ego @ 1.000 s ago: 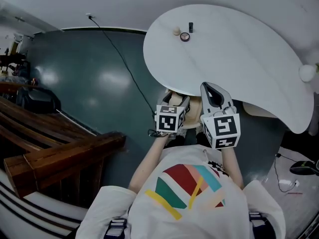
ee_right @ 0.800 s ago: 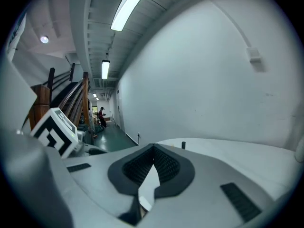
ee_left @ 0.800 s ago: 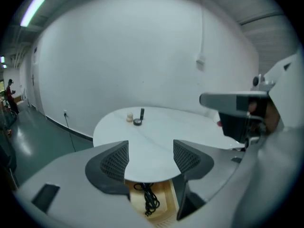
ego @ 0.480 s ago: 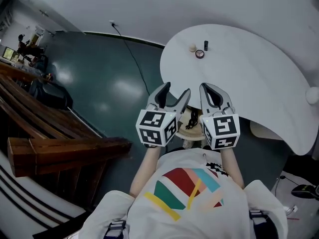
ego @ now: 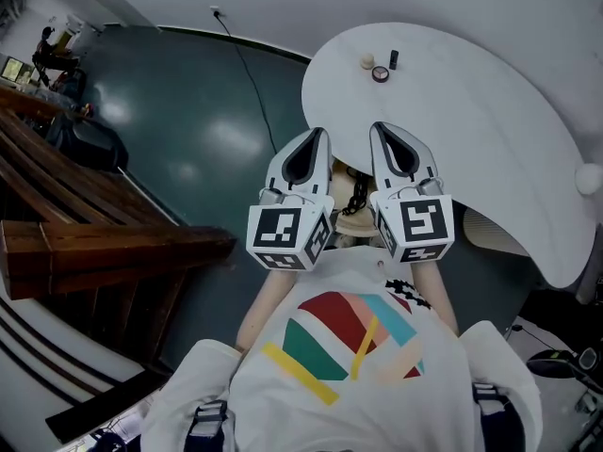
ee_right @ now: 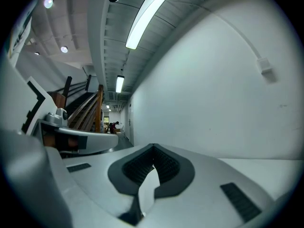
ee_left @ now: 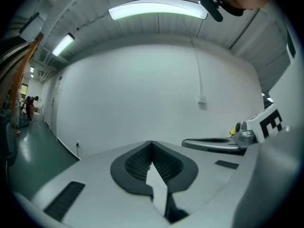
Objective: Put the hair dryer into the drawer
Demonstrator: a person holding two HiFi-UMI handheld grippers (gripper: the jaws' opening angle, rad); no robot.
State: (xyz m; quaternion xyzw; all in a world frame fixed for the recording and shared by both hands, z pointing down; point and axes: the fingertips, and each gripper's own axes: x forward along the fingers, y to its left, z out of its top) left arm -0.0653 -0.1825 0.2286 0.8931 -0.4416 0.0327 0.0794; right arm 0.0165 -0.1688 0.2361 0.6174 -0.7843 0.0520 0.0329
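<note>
In the head view both grippers are held up side by side, pointing at the near edge of a white table (ego: 490,111). My left gripper (ego: 316,134) is shut with nothing in it; its jaws have just been closing, and in the left gripper view its pads (ee_left: 152,145) meet against a bare white wall. My right gripper (ego: 380,127) is shut and empty too, its tips (ee_right: 153,149) touching. No hair dryer or drawer is plainly in view. Between the grippers, below the table edge, a beige round thing (ego: 350,222) with a dark chain-like piece (ego: 357,194) on it shows partly.
On the table's far side lie a small ball (ego: 366,61), a ring (ego: 380,73) and a small dark bottle (ego: 393,58). A white ball (ego: 590,178) sits at its right edge. Wooden stairs (ego: 94,252) stand at left. A cable (ego: 252,83) runs across the green floor.
My left gripper rose from under the table edge to beside the right one, and its jaws went from wide open to shut. The right gripper lifted slightly.
</note>
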